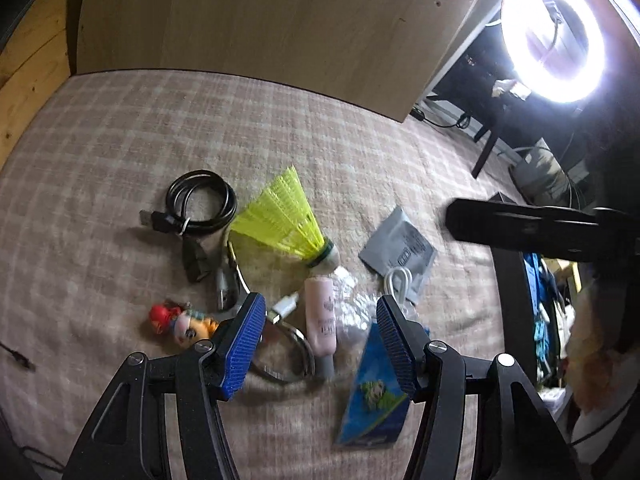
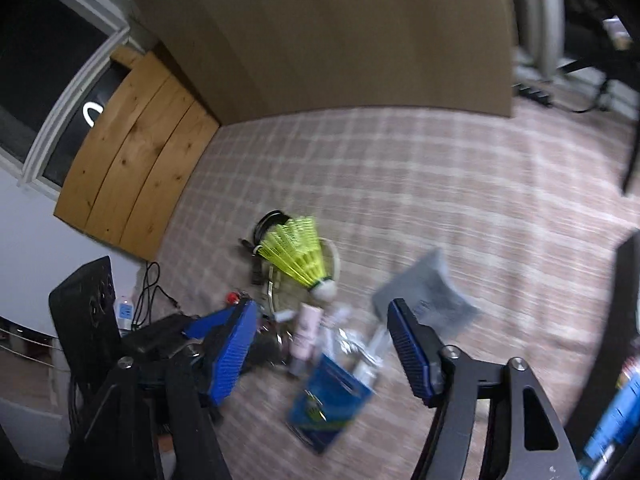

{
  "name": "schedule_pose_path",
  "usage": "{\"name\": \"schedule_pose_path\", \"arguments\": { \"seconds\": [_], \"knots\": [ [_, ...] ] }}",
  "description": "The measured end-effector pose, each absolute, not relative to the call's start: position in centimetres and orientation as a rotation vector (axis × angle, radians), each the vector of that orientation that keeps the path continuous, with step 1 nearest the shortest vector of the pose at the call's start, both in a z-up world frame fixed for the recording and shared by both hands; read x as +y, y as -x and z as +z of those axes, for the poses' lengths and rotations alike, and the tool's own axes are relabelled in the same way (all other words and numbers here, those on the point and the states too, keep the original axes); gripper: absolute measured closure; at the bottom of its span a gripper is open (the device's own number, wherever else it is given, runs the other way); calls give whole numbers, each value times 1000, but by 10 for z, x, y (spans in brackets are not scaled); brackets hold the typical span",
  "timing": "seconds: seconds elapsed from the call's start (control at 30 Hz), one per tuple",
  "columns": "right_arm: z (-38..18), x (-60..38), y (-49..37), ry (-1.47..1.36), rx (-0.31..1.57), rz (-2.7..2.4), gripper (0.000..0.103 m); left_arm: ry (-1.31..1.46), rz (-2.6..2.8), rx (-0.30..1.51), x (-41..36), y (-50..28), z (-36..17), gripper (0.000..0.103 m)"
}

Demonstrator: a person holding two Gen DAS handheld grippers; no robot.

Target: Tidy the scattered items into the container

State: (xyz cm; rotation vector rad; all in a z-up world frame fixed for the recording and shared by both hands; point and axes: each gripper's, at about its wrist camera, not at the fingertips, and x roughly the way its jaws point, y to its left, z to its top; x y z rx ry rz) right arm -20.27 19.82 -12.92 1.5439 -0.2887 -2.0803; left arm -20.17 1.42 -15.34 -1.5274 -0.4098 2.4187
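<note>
Here, on a pink-and-white checked bedspread [image 1: 120, 152], the scattered things lay in one loose cluster. A neon-yellow plastic shuttlecock [image 1: 286, 218] lay on its side, its long axis slanting, white cork tip toward the lower right in the left wrist view and its open skirt toward the upper left. Just below the tip a slim pink tube [image 1: 322, 320] ran almost straight up and down the frame, grey cap nearest the camera. A coiled black cable [image 1: 200, 202] sat left of the shuttlecock, a small red-capped toy figure [image 1: 180, 322] below it, a flat grey foil pouch [image 1: 398, 250] to the right, and a blue printed packet [image 1: 374, 396] nearest the camera.

The left gripper [image 1: 320, 340] hung above the tube with its blue-padded jaws apart, gripping nothing. The right gripper [image 2: 320, 344] also stood apart and empty over the same cluster.

Bare bedspread stretched wide behind the cluster up to a tan wooden board [image 1: 260, 20], and to the left up to the mattress edge.
</note>
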Motion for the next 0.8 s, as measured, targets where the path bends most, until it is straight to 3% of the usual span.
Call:
{"name": "schedule_pose_path", "arguments": {
  "seconds": [0.2,0.3,0.5,0.67,0.73,0.8],
  "knots": [
    [-159,164,231,-1621,-346,-1962,47,1528,2396,-511,9,225,-169,42],
    [-171,154,239,-1646,-383,-1902,53,1530,2393,-529,8,234,-177,42],
    [-186,142,249,-1684,-388,-1866,54,1553,2384,-529,9,246,-193,42],
    [-204,134,251,-1726,-397,-1821,57,1551,2362,-542,10,253,-201,52],
    [-211,133,250,-1742,-403,-1822,64,1553,2344,-541,12,252,-202,64],
    [-213,135,249,-1740,-419,-1835,71,1540,2358,-513,14,250,-197,65]
  ]
}}
